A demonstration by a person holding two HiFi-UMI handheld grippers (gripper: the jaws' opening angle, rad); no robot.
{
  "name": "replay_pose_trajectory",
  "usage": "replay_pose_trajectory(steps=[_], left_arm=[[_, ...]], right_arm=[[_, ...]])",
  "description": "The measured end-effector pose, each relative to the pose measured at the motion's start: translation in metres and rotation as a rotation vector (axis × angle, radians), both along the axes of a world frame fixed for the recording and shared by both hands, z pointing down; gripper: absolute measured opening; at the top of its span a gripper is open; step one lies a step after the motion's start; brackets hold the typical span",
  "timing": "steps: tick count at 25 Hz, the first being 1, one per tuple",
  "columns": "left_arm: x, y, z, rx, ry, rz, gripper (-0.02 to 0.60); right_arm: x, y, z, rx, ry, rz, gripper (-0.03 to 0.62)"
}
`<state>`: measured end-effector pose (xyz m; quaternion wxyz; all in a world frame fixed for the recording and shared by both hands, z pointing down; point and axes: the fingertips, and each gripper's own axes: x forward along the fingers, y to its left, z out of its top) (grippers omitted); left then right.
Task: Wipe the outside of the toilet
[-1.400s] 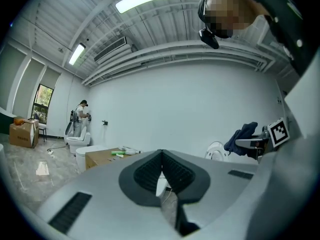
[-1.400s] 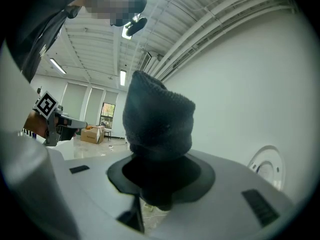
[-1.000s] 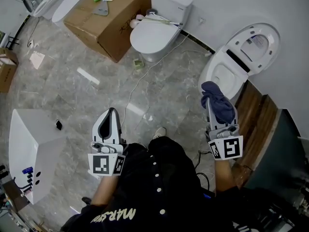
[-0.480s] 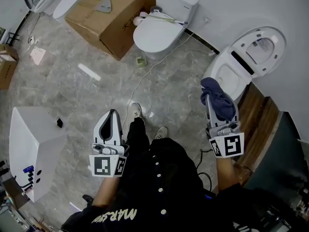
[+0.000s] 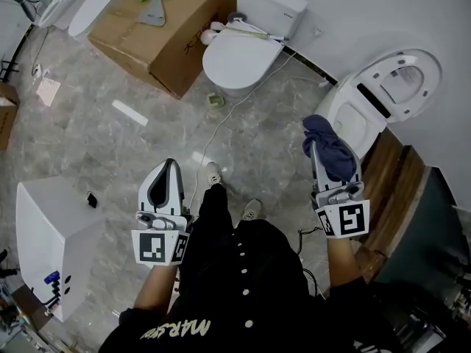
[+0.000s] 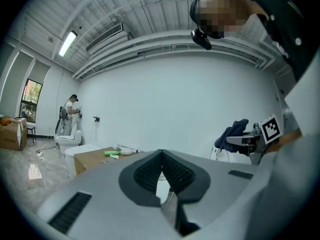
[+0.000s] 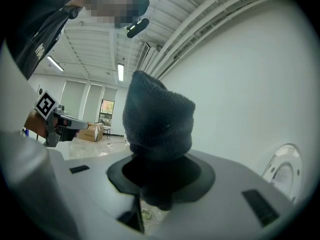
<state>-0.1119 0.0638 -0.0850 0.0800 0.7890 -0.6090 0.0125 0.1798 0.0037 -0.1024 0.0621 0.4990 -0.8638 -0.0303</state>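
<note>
Jaws of right gripper (image 5: 319,144) clamping bunched dark-blue cloth (image 5: 335,160), left gripper (image 5: 171,166) closed empty, toilet (image 5: 335,105) lid raised

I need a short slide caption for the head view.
Right gripper holds a dark cloth near the open toilet.

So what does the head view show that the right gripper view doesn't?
Only the head view shows the closed toilet, the open toilet's bowl and the person's shoes. Only the right gripper view shows the ceiling lights and the far windows. Both show the dark cloth clamped in the right gripper, and the left gripper.
</note>
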Motion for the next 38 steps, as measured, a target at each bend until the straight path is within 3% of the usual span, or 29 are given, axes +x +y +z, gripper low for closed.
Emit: replay_pose_trajectory(steps=[15,30,38], left_arm=[[-0.03,-0.089,0.076,-0.017,-0.043,0.013,0.011],[-0.062,-0.133,0.216,0.015,-0.071,-0.005,0.011],[-0.067,-0.144,0.297,0.05,-0.06,0.002,0.009]], right_arm=[[-0.027,-0.085,0.095,-0.05,0.022,0.02,0.118],[-0.06,-0.127,0.256,-0.039,-0.003,0.023,0.117],[-0.06,-0.141,0.353,-0.035,-0.011,0.035,0.117]])
